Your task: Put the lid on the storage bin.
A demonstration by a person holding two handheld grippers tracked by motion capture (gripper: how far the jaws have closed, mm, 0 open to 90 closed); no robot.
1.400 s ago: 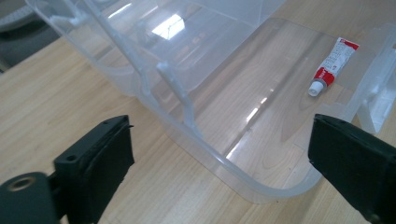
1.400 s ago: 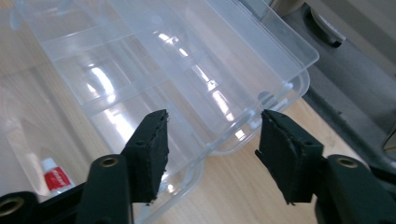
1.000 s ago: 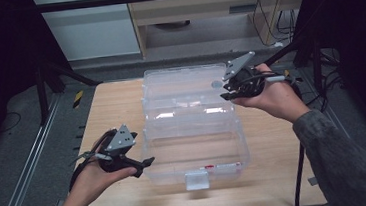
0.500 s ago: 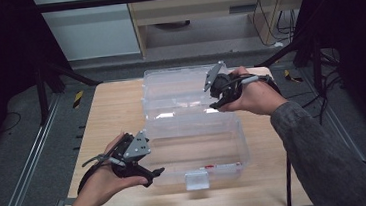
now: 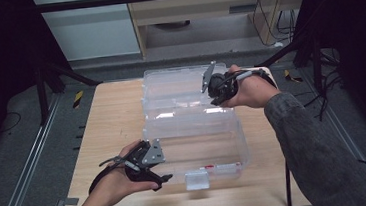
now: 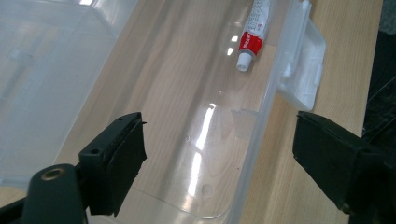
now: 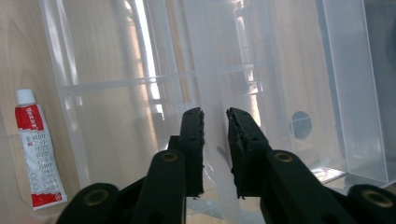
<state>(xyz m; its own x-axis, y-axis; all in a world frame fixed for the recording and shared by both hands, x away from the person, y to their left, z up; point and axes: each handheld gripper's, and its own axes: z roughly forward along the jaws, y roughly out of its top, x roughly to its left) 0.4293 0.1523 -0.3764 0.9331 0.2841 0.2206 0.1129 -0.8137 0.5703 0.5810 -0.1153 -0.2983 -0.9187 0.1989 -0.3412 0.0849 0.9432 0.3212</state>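
A clear plastic box (image 5: 243, 150) stands open on the wooden table, its lid (image 5: 177, 86) folded back at the far side. A red-and-white tube (image 5: 221, 166) lies inside by the front wall, and appears as the tube (image 6: 254, 32) and the tube (image 7: 39, 149) in the gripper views. My right gripper (image 5: 213, 89) is at the lid's right edge. In the right gripper view this gripper (image 7: 215, 126) is shut on a thin clear panel of the lid (image 7: 212, 84). My left gripper (image 5: 161, 179) is at the box's front left corner. Its jaws (image 6: 219, 140) stand wide open, astride the box's clear wall (image 6: 261, 116).
A white latch (image 5: 198, 180) hangs on the box's front wall and shows as the latch (image 6: 303, 70) in the left gripper view. Bare tabletop (image 5: 112, 119) lies left of the box. Black frame legs and cables stand beyond the table's far corners.
My right gripper has moved left from the table's right side onto the lid's right edge. My left gripper has moved right and nearer, up to the box's front left corner.
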